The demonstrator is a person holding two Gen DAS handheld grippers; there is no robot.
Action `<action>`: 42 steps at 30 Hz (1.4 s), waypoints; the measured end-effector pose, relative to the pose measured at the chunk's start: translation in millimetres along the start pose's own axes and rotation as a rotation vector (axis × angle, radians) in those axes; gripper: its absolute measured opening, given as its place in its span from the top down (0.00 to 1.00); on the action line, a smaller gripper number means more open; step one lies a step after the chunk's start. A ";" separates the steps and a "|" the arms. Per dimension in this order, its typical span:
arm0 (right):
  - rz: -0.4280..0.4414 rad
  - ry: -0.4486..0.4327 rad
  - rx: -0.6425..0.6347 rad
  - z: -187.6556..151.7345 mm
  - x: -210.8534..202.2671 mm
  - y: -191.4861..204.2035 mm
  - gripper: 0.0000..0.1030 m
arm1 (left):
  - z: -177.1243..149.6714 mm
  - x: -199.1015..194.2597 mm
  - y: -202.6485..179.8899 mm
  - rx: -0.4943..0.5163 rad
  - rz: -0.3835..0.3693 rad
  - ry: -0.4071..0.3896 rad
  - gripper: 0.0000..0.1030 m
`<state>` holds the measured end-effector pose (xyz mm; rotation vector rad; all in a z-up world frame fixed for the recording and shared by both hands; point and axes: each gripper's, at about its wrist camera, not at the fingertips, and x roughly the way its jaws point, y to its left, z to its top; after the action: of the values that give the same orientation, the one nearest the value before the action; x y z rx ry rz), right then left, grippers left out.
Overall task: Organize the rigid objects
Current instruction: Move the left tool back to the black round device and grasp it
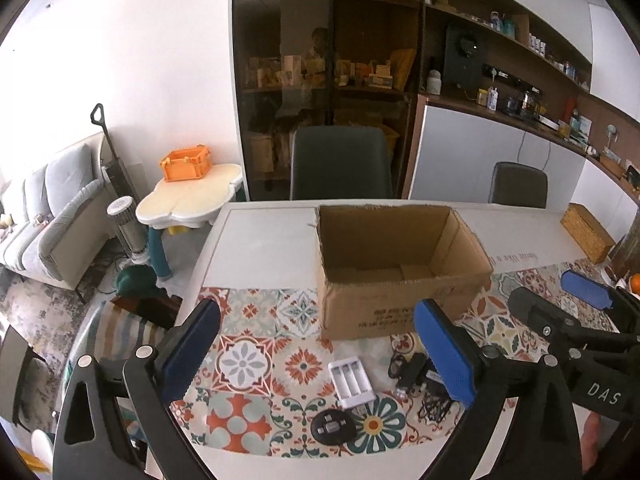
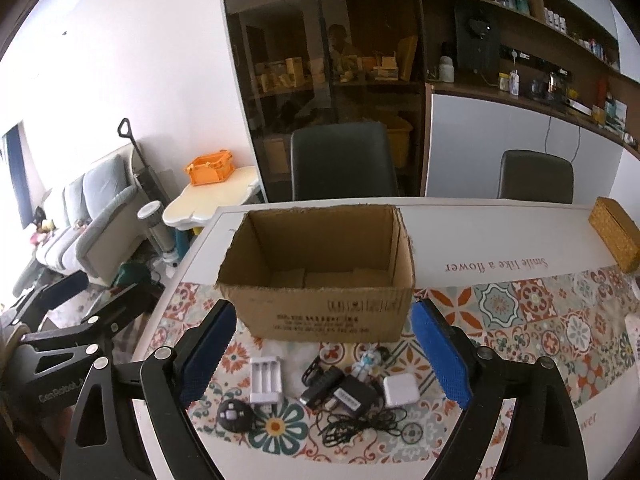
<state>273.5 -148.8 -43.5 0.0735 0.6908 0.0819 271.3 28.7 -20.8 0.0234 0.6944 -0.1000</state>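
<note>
An open, empty cardboard box (image 2: 320, 280) stands on the patterned tablecloth; it also shows in the left wrist view (image 1: 400, 272). In front of it lie a white battery charger (image 2: 265, 384) (image 1: 351, 384), a round black gadget (image 2: 235, 416) (image 1: 333, 428), a black adapter with tangled cable (image 2: 350, 400) (image 1: 420, 384), a white cube charger (image 2: 400, 390) and a small white figure (image 2: 368, 360). My right gripper (image 2: 320, 356) is open and empty above these items. My left gripper (image 1: 318, 354) is open and empty, to the left of them.
A woven box (image 2: 614, 232) sits at the table's far right. Two dark chairs (image 2: 344, 160) stand behind the table. A small cream side table with an orange crate (image 2: 210, 172) and a sofa stand to the left.
</note>
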 end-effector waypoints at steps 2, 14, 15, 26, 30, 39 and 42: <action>0.005 -0.002 -0.004 -8.0 -2.9 2.0 0.13 | -6.8 -0.7 1.7 -0.002 -0.006 0.008 0.04; -0.026 0.031 0.020 -51.5 -6.3 2.4 0.13 | -56.2 14.4 3.7 -0.010 -0.049 0.103 0.04; -0.027 0.039 0.021 -55.9 -5.3 2.4 0.13 | -59.0 15.9 3.6 -0.008 -0.052 0.109 0.04; -0.037 0.125 0.012 -94.8 14.8 7.4 0.13 | -101.7 42.3 4.7 0.008 -0.074 0.211 0.04; -0.037 0.174 0.027 -112.1 27.0 7.5 0.13 | -114.5 55.5 3.9 0.020 -0.081 0.249 0.04; -0.057 0.272 0.069 -143.0 55.3 -2.5 0.13 | -136.6 84.7 -2.9 0.043 -0.105 0.304 0.06; -0.063 0.294 0.081 -150.6 62.0 -5.3 0.13 | -142.9 94.7 -5.2 0.048 -0.117 0.314 0.07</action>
<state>225.2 -141.8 -199.0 0.1183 0.9893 0.0035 252.0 23.4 -191.2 0.0450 1.0075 -0.2283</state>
